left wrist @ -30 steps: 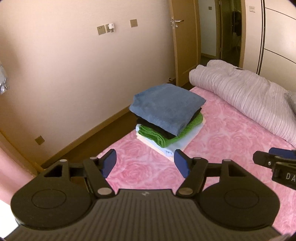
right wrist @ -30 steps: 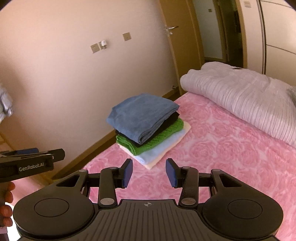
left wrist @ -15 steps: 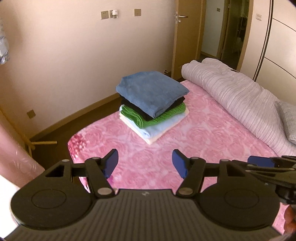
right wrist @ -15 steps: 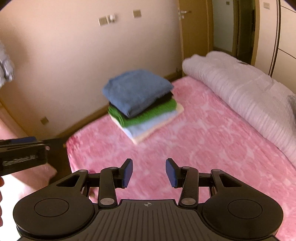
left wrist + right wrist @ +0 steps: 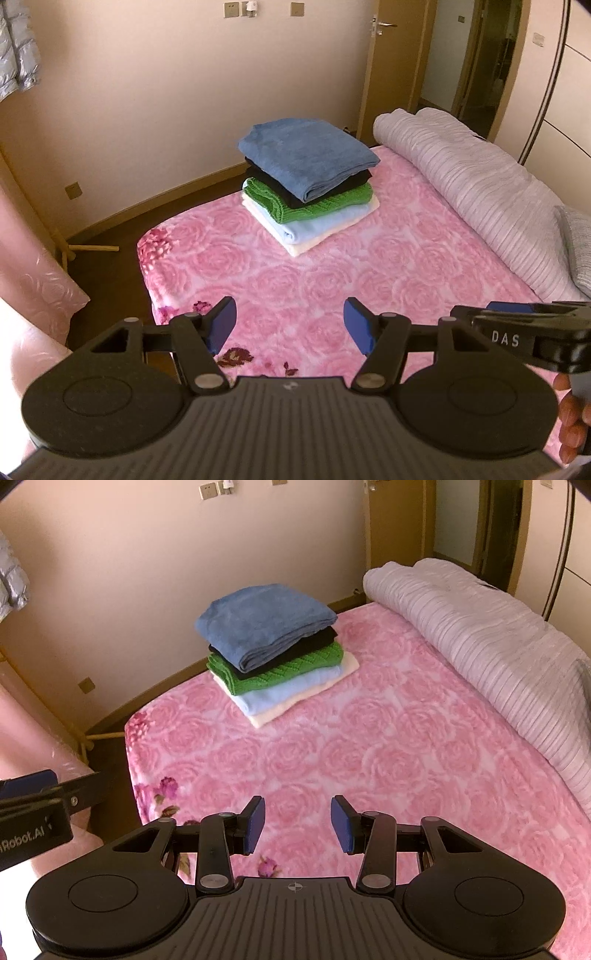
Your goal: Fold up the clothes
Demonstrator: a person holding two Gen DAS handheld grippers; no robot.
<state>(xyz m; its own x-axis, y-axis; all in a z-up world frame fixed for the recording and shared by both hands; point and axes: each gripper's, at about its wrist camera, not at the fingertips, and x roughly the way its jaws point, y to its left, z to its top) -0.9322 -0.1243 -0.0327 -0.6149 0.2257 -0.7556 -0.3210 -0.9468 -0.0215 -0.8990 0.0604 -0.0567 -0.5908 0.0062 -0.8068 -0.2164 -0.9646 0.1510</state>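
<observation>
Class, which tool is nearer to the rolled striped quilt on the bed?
Right. The right tool hangs over the bed with the quilt ahead to its right; the left tool sits farther left, beyond the right tool.

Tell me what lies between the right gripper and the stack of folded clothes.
Only bare pink rose bedspread separates the right gripper from the stack, seen in the right wrist view.

Black left gripper (image 5: 290,328) and right gripper (image 5: 297,824), blue pads (image 5: 255,823), silver screws
</observation>
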